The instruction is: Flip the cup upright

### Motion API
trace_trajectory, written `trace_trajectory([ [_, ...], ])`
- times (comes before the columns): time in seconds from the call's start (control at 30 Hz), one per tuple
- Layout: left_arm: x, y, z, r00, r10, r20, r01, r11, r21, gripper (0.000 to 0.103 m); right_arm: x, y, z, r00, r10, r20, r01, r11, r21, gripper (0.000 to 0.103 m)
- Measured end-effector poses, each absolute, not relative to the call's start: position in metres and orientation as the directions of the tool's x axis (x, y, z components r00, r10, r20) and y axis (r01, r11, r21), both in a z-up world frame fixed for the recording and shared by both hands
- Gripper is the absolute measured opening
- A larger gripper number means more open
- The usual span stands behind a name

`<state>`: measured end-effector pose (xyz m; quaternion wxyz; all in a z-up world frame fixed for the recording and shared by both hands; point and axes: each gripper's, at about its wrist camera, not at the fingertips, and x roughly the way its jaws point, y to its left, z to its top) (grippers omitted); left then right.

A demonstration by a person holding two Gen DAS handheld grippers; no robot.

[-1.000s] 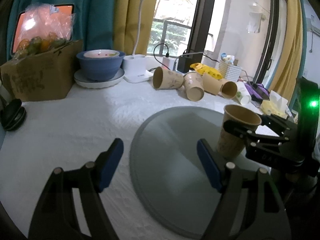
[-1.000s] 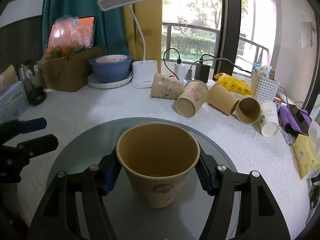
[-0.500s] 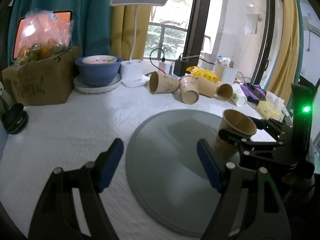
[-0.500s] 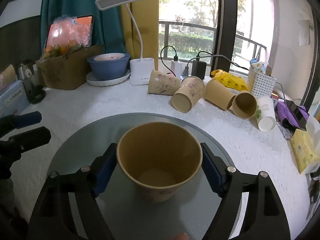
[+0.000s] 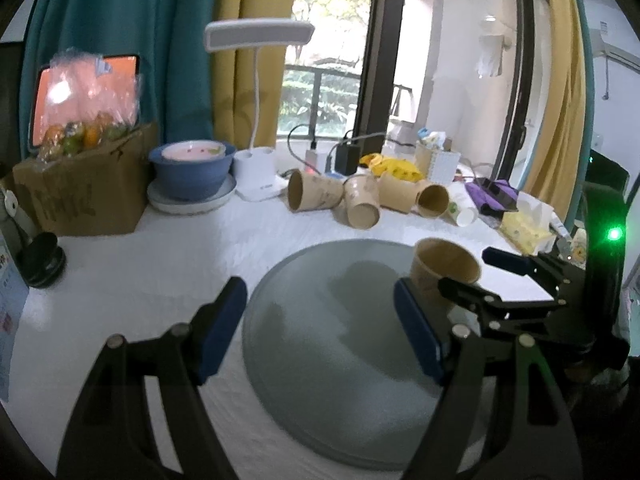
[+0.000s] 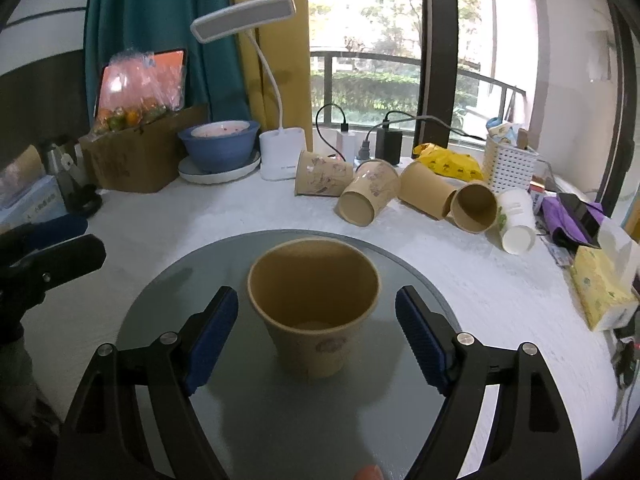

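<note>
Your tapered paper cup [image 6: 314,304] stands upright on the smooth round grey tray [image 6: 160,320]; right gripper [image 6: 316,336] fingers apart, clear of it; left gripper [image 5: 320,332] fingers apart.

cup [image 6: 314,304] upright on tray [image 6: 168,312], lamp [image 6: 280,152] behind

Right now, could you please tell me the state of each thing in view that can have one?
Paper cup on grey round tray: upright, mouth up, released.
Right gripper: open, blue pads clear of the cup on both sides.
Left gripper: open, holding nothing.
Brown paper cups at the back: lying on their sides.
White paper cup: on its side.
Desk lamp: seems off.
</note>
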<state>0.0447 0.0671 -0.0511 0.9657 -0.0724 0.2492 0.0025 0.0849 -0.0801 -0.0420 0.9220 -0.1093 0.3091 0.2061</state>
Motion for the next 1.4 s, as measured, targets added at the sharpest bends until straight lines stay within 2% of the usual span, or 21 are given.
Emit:
trace_trajectory([
  [0.33, 0.017, 0.043, -0.027, 0.904, -0.057, -0.424, 0.004, 0.992, -0.126, 0.077, 0.048, -0.107, -0.014, 0.76, 0.299, -0.577, -0.411, 0.909, -0.07, 0.084],
  [0.77, -0.012, 0.021, 0.017, 0.94, -0.087, -0.33, 0.05, 0.991, -0.12, 0.077, 0.003, -0.14, 0.042, 0.829, 0.301, -0.472, -0.368, 0.928, -0.055, 0.084],
  [0.83, -0.017, 0.016, 0.023, 0.943, -0.083, -0.321, 0.051, 0.993, -0.108, 0.086, -0.003, -0.142, 0.049, 0.833, 0.302, -0.463, -0.367, 0.929, -0.055, 0.084],
  [0.87, -0.02, 0.014, 0.026, 0.947, -0.083, -0.311, 0.053, 0.993, -0.102, 0.095, -0.007, -0.143, 0.054, 0.833, 0.306, -0.461, -0.37, 0.927, -0.053, 0.084],
  [0.9, -0.023, 0.013, 0.029, 0.95, -0.085, -0.301, 0.056, 0.993, -0.104, 0.096, -0.01, -0.144, 0.057, 0.833, 0.309, -0.459, -0.374, 0.926, -0.054, 0.084],
  [1.03, -0.033, 0.01, 0.037, 0.959, -0.076, -0.274, 0.046, 0.992, -0.114, 0.096, -0.023, -0.147, 0.07, 0.844, 0.316, -0.434, -0.379, 0.923, -0.064, 0.084],
  [1.17, -0.04, 0.009, 0.044, 0.965, -0.018, -0.263, -0.005, 0.996, -0.087, 0.097, -0.029, -0.151, 0.076, 0.849, 0.322, -0.419, -0.379, 0.924, -0.057, 0.084],
  [1.4, -0.044, 0.007, 0.047, 0.969, -0.039, -0.243, 0.019, 0.996, -0.086, 0.097, -0.031, -0.151, 0.08, 0.856, 0.321, -0.406, -0.375, 0.925, -0.06, 0.084],
])
